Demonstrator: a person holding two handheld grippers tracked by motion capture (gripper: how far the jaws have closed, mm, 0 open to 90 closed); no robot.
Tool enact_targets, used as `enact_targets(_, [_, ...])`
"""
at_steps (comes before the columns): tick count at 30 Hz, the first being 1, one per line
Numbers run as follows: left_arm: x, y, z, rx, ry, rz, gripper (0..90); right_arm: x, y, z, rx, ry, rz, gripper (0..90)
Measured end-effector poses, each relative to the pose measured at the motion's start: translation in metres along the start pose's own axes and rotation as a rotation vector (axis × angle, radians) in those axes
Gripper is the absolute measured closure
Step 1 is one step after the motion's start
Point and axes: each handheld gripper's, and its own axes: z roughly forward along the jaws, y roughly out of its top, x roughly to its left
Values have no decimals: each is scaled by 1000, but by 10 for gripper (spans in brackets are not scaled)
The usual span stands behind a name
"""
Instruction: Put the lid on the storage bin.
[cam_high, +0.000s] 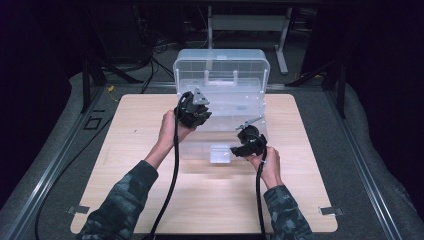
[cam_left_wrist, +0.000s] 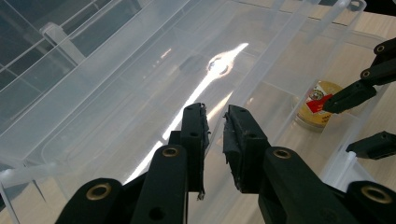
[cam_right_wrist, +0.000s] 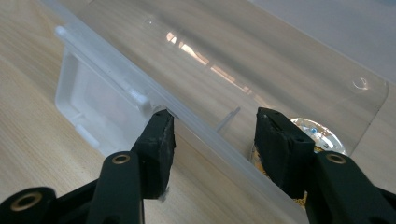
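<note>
Left gripper view looks along the left gripper's (cam_left_wrist: 215, 140) black fingers (cam_left_wrist: 194, 135), which are clenched on the thin edge of a clear inner panel of the large clear plastic storage box (cam_left_wrist: 116, 79), with only a narrow slit between the pads. Beyond them, low in the box near its far wall, lies a small round yellow tin with a red and white label (cam_left_wrist: 320, 105), and the right gripper's (cam_left_wrist: 355, 116) dark jaw tips reach toward it.

Right gripper view shows that gripper's fingers (cam_right_wrist: 159, 140) standing half apart, astride the box's clear front rim (cam_right_wrist: 201, 133); one pad touches the rim beside the white plastic latch (cam_right_wrist: 100, 105), the other sits over the tin (cam_right_wrist: 317, 135), and nothing is pinched between them.

High view places the box (cam_high: 220, 65), its lid raised at the back, on the far half of the light wooden surface (cam_high: 150, 200), with both hands in camouflage sleeves (cam_high: 125, 195) at its front.
</note>
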Motion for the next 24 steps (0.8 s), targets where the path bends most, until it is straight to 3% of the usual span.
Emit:
enact_targets(5, [-1,1,0,6,2,-2,765,-1,1,0,10,-13,-8,481])
enact_targets(11, [-2,0,1,2,6,-20,765,-5,2,1,8,18,-13,477])
enact_targets(14, [-2,1,0,0,0,-20,765,-5,1,-2,27,-20,0,445])
enact_targets(17, [-4,1,0,-3,-1,-11,766,-9,-2,-4,3,44,25,390])
enact_targets(19, [-3,-1,0,-9,-11,-24,766,-9,-3,-9,14,-7,22,340])
enact_targets(22, [-3,-2,0,-14,-7,-18,766,-12,-5,-21,-60,71,45,347])
enact_targets(23, [-3,-2,0,-15,-7,-18,767,-12,-6,-27,-73,68,42,332])
enact_targets(24, [-3,-2,0,-16,-6,-19,767,-9,-5,-33,-58,-9,38,325])
